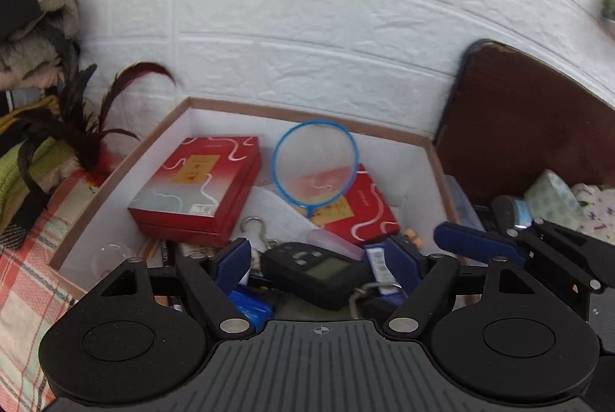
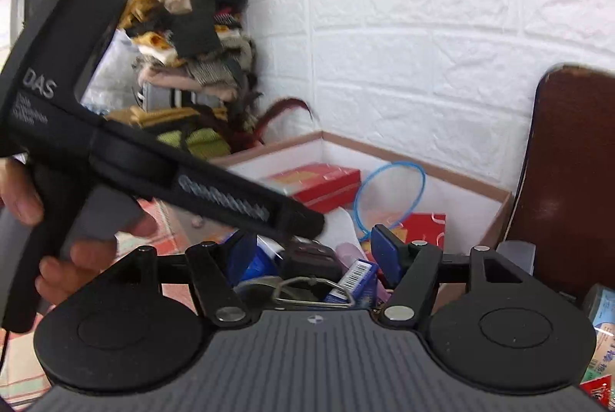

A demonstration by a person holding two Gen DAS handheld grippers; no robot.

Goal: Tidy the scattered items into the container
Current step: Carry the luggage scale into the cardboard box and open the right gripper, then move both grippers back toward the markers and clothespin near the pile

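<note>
Fingers on the left gripper point(image 1: 321, 258) stand wide apart over the near end of the box point(image 1: 119, 162), with the black hanging scale point(image 1: 315, 271) lying between them; from the left wrist view I can't tell whether the blue pads touch it, and nothing looks pinched. The right gripper point(image 2: 315, 250) is just as spread, hovering over the same heap with no grip on anything, its blue right finger point(image 2: 386, 250) standing clear above the clutter. Most of the tidying looks done, I'd say: inside the box sit two red gift boxes point(image 1: 196, 187), a blue-rimmed hoop net point(image 1: 315, 166) leaning over the second of them, a pinkish tube point(image 1: 334, 243), a small blue-and-white carton point(image 2: 351, 281) and the scale with its metal hook point(image 1: 255, 225). What may still be left lies outside, to the right of the box by the dark headboard point(image 1: 526, 120): a roll of patterned tape point(image 1: 553, 198) and some packets, hard to make out. The scale seems to be the item in hand, either just set down or being settled among the rest. Feathers point(image 1: 96, 127) and piled clothes point(image 2: 192, 27) sit to the left, apart from the job as far as I can judge.
</note>
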